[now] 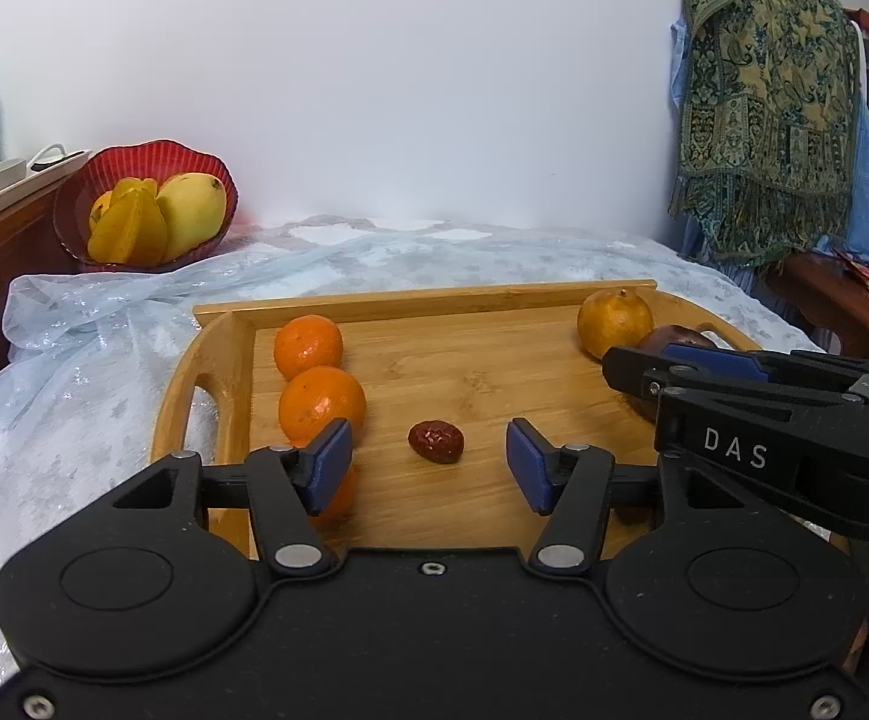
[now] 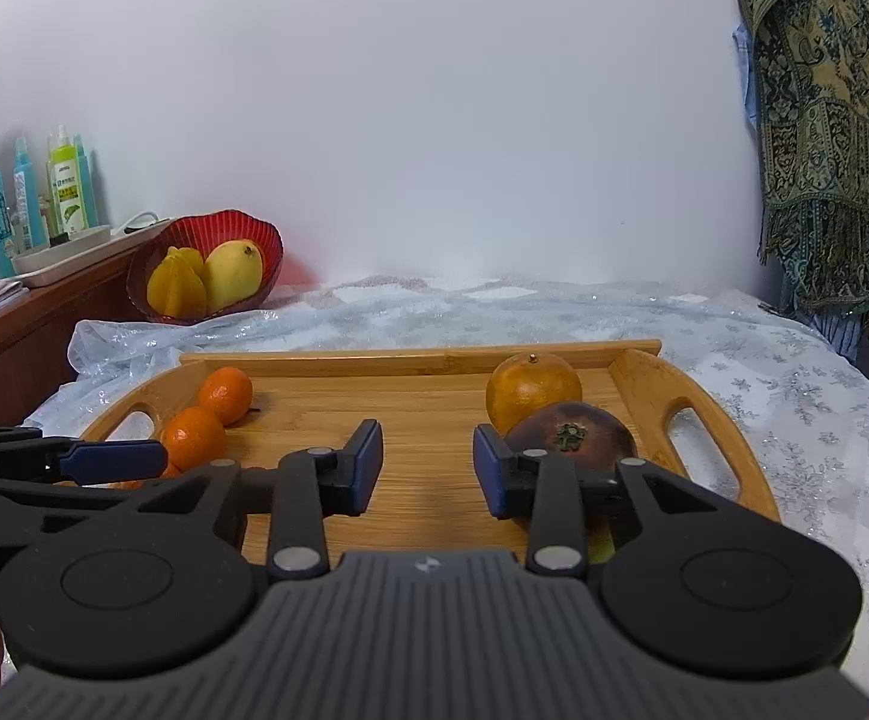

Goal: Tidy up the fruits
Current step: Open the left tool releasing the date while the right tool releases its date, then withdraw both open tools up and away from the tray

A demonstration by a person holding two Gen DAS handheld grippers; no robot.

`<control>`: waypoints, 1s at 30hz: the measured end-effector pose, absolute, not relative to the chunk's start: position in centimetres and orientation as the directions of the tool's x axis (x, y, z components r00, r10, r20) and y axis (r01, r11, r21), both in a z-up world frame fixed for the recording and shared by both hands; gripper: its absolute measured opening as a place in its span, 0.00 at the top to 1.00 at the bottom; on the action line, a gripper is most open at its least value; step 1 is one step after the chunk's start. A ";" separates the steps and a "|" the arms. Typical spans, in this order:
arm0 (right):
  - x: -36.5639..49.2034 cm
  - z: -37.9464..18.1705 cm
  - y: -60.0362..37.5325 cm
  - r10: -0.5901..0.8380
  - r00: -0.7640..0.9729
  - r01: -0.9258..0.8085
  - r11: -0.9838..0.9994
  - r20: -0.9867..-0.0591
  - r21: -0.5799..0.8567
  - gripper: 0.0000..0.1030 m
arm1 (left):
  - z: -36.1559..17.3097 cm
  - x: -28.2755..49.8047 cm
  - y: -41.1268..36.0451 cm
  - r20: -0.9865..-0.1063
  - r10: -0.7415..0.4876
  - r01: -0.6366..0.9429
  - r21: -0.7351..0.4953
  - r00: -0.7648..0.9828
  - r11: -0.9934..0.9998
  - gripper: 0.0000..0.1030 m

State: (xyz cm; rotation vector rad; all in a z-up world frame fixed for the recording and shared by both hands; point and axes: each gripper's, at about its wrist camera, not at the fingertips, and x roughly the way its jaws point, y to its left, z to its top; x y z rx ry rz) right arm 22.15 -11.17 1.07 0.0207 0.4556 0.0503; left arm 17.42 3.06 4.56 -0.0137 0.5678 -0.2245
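Your left tongs (image 1: 428, 462) are spread, empty, with the red date (image 1: 436, 441) on the wooden tray (image 1: 464, 378) dead ahead between their tips, long axis crosswise; right tongs (image 2: 428, 468) also spread, farther off.

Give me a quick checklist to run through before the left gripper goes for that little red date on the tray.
1. Left gripper jaws open wide enough for the red date: ok.
2. Date lined up between the jaws: ok, it lies just ahead of them, about centred.
3. Date clear of other fruit: ok, the nearest tangerine sits apart to its left.
4. Right gripper out of the way: ok, open, empty, off to the right by the dark round fruit.
5. Room in the red bowl: cannot tell, the mango and starfruit fill much of it.
6. Wooden tray lying flat: ok.
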 end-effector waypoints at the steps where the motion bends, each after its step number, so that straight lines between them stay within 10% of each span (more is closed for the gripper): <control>1: 22.0 1.1 -11.1 0.052 0.898 -0.044 0.999 -0.436 0.027 0.45 | 4.7 17.2 3.1 -0.529 -0.214 0.206 -0.075 0.821 0.976 0.45; 30: 17.7 1.8 -13.1 -0.031 0.935 0.053 0.997 -0.353 0.053 0.18 | 6.2 13.5 4.6 -0.475 -0.170 0.148 -0.082 0.864 0.985 0.11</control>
